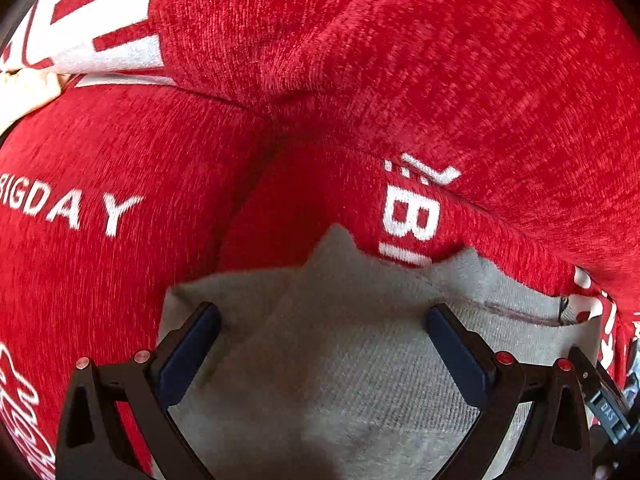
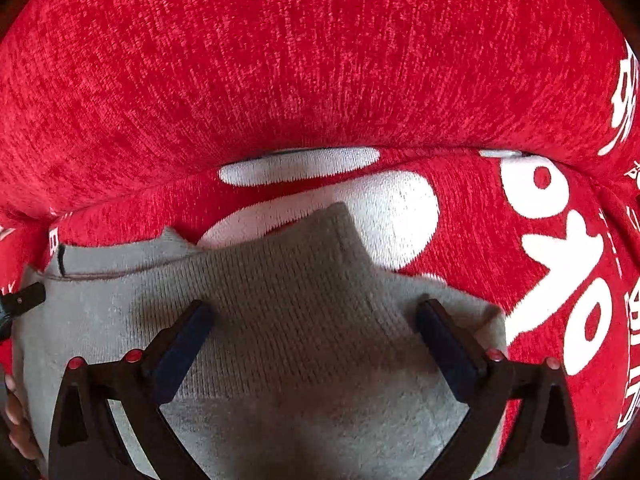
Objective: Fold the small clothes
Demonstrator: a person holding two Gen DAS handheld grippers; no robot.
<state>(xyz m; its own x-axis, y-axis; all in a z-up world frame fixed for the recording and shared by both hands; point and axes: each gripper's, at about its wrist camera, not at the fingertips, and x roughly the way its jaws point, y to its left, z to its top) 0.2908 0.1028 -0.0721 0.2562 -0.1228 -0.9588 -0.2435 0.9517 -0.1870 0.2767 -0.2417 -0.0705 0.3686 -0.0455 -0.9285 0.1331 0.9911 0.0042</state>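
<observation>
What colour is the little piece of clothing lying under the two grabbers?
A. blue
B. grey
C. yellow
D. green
B: the small garment between the open fingers of the right gripper is plain grey knit, lying on a red cover with white letters; the left wrist view shows the same grey cloth under the left gripper.

Both grippers point down with jaws spread wide and nothing between the pads, so there's open room in each gap over the grey knitted garment (image 1: pixel 340 360). From ten to two o'clock the red chenille cushioned surface with white lettering (image 1: pixel 400 60) bulges up like a wall, its deep seam crease the only slot. In the right wrist view, the left gripper (image 2: pixel 24 300) crowds in at nine o'clock, and fingers (image 2: pixel 14 412) block eight o'clock.
</observation>
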